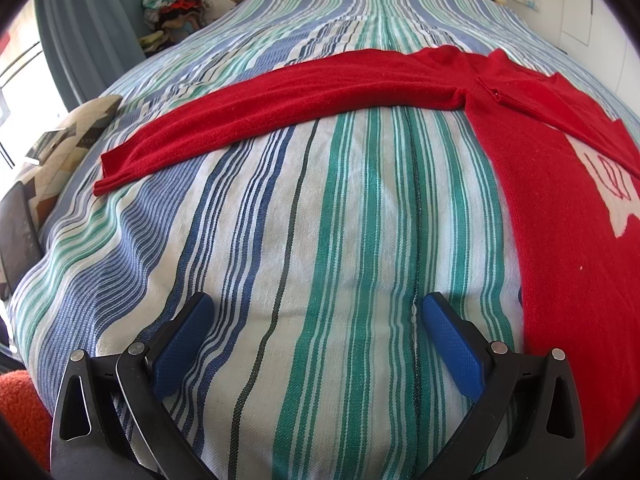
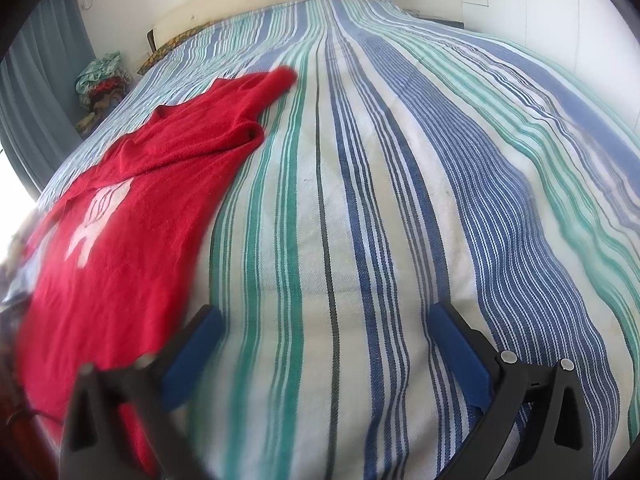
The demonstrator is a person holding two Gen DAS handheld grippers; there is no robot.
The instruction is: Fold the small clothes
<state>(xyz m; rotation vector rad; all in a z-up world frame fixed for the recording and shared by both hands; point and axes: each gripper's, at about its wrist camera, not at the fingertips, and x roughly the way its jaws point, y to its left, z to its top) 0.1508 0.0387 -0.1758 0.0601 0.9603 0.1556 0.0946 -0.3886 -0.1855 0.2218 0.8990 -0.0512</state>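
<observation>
A red knit sweater (image 1: 560,200) with a white motif lies flat on the striped bedspread (image 1: 320,220). In the left wrist view its body is at the right and one long sleeve (image 1: 280,100) stretches across to the left. My left gripper (image 1: 316,312) is open and empty above bare bedspread, left of the sweater's side edge. In the right wrist view the sweater (image 2: 120,232) lies at the left, its other sleeve (image 2: 264,92) folded up and crumpled at the far end. My right gripper (image 2: 324,320) is open and empty, its left finger (image 2: 192,352) over the sweater's edge.
The bed (image 2: 480,160) runs to a cream headboard (image 2: 280,4) and pillows. A pile of clothes (image 1: 176,8) sits beside blue curtains (image 1: 92,28) at the far left. A patterned cushion (image 1: 68,140) rests at the bed's left edge. White wall and cupboards stand at the right.
</observation>
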